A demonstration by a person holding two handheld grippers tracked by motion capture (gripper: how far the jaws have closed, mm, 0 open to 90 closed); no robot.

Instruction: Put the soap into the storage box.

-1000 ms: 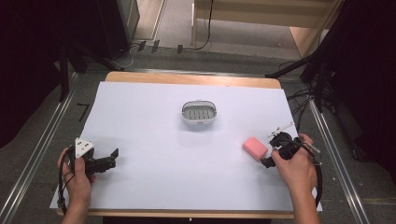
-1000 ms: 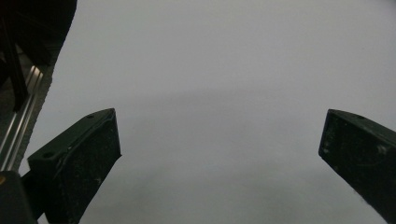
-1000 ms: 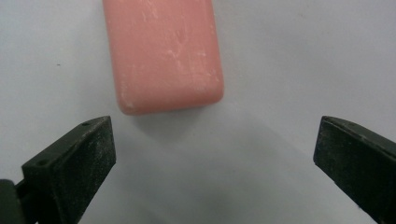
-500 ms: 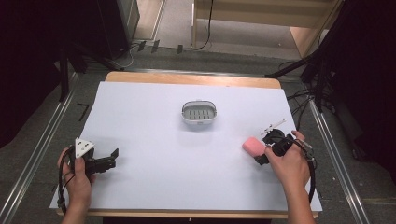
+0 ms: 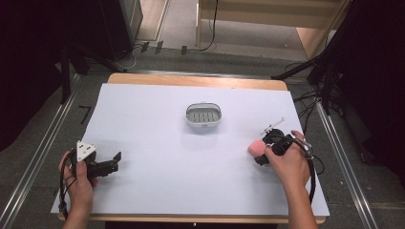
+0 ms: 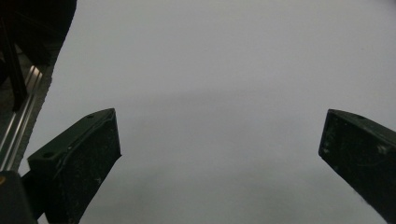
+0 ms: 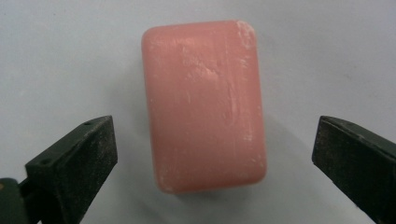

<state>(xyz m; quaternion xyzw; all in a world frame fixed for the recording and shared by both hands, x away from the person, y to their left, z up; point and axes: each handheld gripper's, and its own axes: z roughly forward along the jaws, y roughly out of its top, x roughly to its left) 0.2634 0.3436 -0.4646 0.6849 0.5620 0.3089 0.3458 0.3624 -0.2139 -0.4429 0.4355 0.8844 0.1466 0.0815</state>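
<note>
Fingers of right gripper (image 7: 215, 154) spread either side of pink soap (image 7: 204, 105), left gripper (image 6: 219, 154) fingers spread

Soap (image 7: 204, 105) right of dish (image 5: 204, 115)

Waxy, scuffed pink soap (image 7: 204, 105) — matt white sheet (image 5: 157, 181) — wood-edged table (image 5: 191, 80)

The high view was evenly lit from overhead, the white table sheet (image 5: 157, 181) bright while the surroundings at nine and three o'clock fell to near black. Detail was soft. The left gripper view was dim and grey. In the right gripper view the pink soap (image 7: 204, 105) was sharp, casting a faint shadow towards five o'clock.
</note>
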